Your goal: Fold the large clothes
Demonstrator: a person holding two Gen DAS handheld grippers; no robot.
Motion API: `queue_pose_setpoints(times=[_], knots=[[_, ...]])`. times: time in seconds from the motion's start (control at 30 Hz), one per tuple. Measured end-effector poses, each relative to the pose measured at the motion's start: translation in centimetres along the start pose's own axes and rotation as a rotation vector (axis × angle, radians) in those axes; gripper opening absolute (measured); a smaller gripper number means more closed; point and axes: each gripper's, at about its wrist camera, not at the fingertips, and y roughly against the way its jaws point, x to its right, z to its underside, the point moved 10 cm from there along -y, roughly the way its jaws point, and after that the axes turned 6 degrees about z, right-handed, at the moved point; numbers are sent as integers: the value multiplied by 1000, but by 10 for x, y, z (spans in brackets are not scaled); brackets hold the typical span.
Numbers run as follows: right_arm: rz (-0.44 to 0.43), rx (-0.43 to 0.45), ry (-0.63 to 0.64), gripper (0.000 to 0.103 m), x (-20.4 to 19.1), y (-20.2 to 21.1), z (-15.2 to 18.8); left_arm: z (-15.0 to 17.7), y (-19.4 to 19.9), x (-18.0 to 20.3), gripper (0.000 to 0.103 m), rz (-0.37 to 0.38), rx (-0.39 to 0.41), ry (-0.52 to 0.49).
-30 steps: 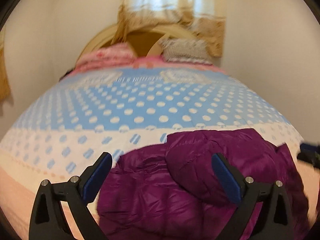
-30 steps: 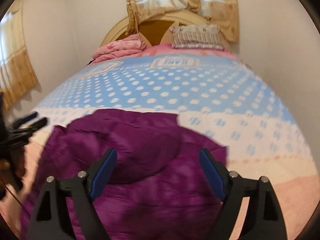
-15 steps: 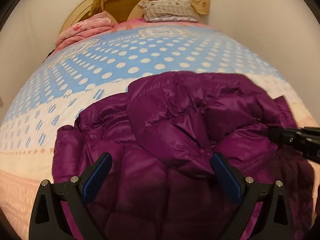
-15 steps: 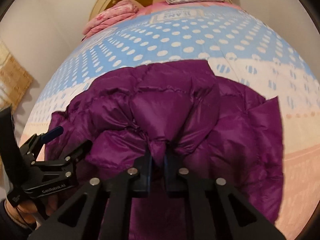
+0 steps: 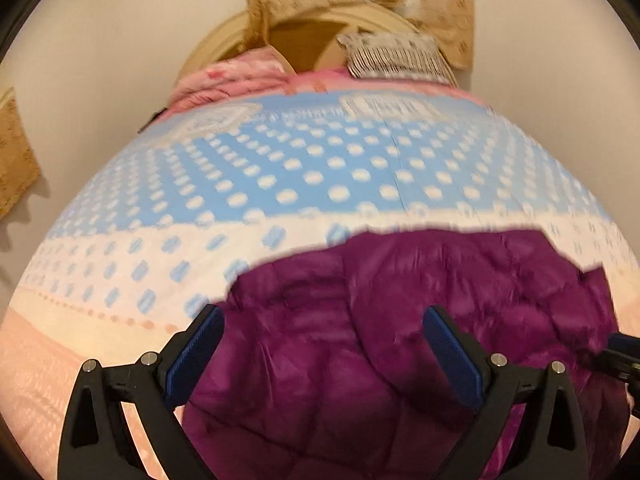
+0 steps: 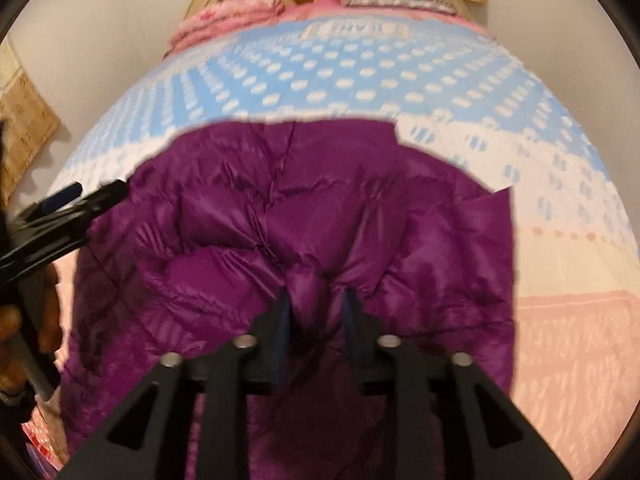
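Observation:
A purple quilted down jacket (image 5: 400,340) lies bunched on the near end of the bed, and shows in the right wrist view (image 6: 280,208) too. My left gripper (image 5: 324,356) is open and empty, held just above the jacket's left part. My right gripper (image 6: 316,312) is shut on a fold of the jacket's padded fabric near its middle. The left gripper also shows at the left edge of the right wrist view (image 6: 60,208). The right gripper's tip shows at the right edge of the left wrist view (image 5: 620,354).
The bed (image 5: 320,168) has a blue cover with white dots and a pink band near the front edge. A pink folded blanket (image 5: 236,80) and a striped pillow (image 5: 392,56) lie at the headboard. White walls flank both sides.
My right gripper stays shut on the jacket fold and has drawn it back. My left gripper has pulled back and tilted up, so more of the bed shows; it stays open.

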Motion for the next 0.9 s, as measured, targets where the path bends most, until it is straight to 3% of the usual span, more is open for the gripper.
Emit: queue_pose_setpoints(times=[0.07,0.17,0.23,0.3,0.43,0.57,0.63,0.9], knots=[[57,106,-40,49,9,29,-21,-15,4,0,100,-18,40,19],[110,236,-126,51,14,44,-56,-28,0,3,100,-59,52,71],[117,288,-164,48,11,38,-73,-29,-8,6,100,-113,59,99],[115,332,-192,34,4,20,-85,-24,-18,11,100,-145,73,98],[111,265,-229,33,-3,-41,-73,9,-55,22,100,-134,-22,91],[132,204,-186,32,-5,-75,-45,37,-86,25,100,-118,-117,93],[127,199,-179,31,-2,-82,-39,42,-94,23,100,-79,-134,128],[135,181,-175,31,-4,-93,-38,46,-101,26,100,-95,-147,117]])
